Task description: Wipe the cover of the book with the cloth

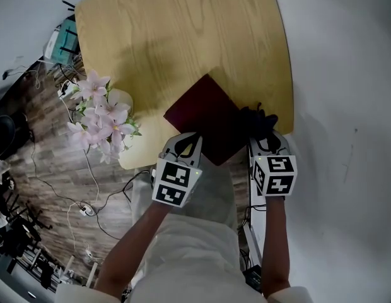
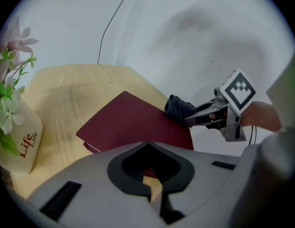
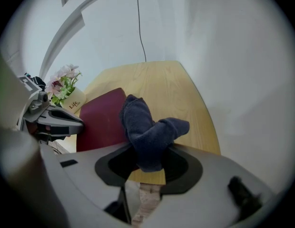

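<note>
A dark red book [image 1: 208, 112] lies closed near the front edge of the light wooden table [image 1: 170, 30]. In the left gripper view the book [image 2: 133, 122] fills the middle. My right gripper [image 1: 266, 139] is shut on a bunched dark blue cloth [image 3: 147, 132], which hangs over the book's right corner; whether it touches the cover I cannot tell. The cloth [image 1: 257, 120] looks almost black from above. My left gripper [image 1: 188, 137] is shut with nothing visible between its jaws, its tips over the book's near left edge [image 2: 148, 146].
A cream vase of pink flowers [image 1: 101, 115] stands at the table's left edge, close to the book. The table ends just in front of both grippers. Cables [image 1: 88, 201] and clutter lie on the wood floor to the left. A white wall rises on the right.
</note>
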The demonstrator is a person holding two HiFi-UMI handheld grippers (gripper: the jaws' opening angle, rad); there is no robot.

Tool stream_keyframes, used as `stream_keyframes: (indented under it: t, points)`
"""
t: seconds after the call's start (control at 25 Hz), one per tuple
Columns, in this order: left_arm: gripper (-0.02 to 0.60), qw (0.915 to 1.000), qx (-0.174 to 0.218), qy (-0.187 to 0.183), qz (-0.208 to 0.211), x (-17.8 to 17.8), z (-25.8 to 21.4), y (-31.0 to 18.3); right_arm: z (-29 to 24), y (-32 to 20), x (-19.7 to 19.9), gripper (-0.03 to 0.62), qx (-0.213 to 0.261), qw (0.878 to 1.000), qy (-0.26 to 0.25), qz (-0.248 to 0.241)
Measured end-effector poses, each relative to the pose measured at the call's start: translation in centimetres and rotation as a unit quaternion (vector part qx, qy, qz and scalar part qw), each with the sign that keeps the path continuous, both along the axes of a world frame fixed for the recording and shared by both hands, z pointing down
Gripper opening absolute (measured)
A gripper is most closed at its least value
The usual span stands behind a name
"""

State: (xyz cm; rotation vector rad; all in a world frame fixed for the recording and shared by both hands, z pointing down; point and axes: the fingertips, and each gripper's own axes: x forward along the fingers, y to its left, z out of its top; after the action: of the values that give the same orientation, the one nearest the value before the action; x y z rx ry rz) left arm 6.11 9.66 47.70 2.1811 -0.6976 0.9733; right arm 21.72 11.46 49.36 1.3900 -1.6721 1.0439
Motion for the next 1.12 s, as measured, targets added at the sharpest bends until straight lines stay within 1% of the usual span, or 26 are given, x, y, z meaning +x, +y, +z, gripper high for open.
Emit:
stream_keyframes:
  t: [0.16, 0.28, 0.56, 0.76, 0.88, 1.0, 1.12]
  points:
    - [0.009, 1.0000, 0.000, -0.003, 0.005, -0.1, 0.1, 0.0, 0.4, -0.5, -0.6, 0.155, -0.024, 0.999, -0.032, -0.029]
    - [0.009, 1.0000, -0.002, -0.002, 0.002, 0.0, 0.2, 0.0, 0.3, -1.5, -1.2, 0.155, -0.030, 0.997, -0.054, -0.046]
    - [0.009, 1.0000, -0.008, -0.001, 0.001, 0.0, 0.3, 0.0, -0.1, -5.1, -3.7, 0.155, -0.014, 0.995, -0.054, -0.084]
    - [0.009, 0.9998, -0.016, 0.008, -0.011, 0.0, 0.2, -0.2, -0.3, -6.9, -4.9, 0.155, -0.009, 0.993, -0.054, -0.108]
    - [0.009, 0.9997, -0.019, 0.009, -0.012, 0.0, 0.1, -0.2, -0.4, -7.9, -5.4, 0.155, -0.005, 0.992, -0.058, -0.116]
    - [0.009, 0.9999, -0.009, 0.003, -0.003, 0.0, 0.1, -0.2, -0.4, -9.0, -6.1, 0.155, -0.002, 0.991, -0.064, -0.119]
    - [0.009, 0.9999, -0.012, 0.004, -0.006, 0.0, 0.2, -0.1, -0.5, -10.2, -6.9, 0.155, 0.003, 0.990, -0.067, -0.121]
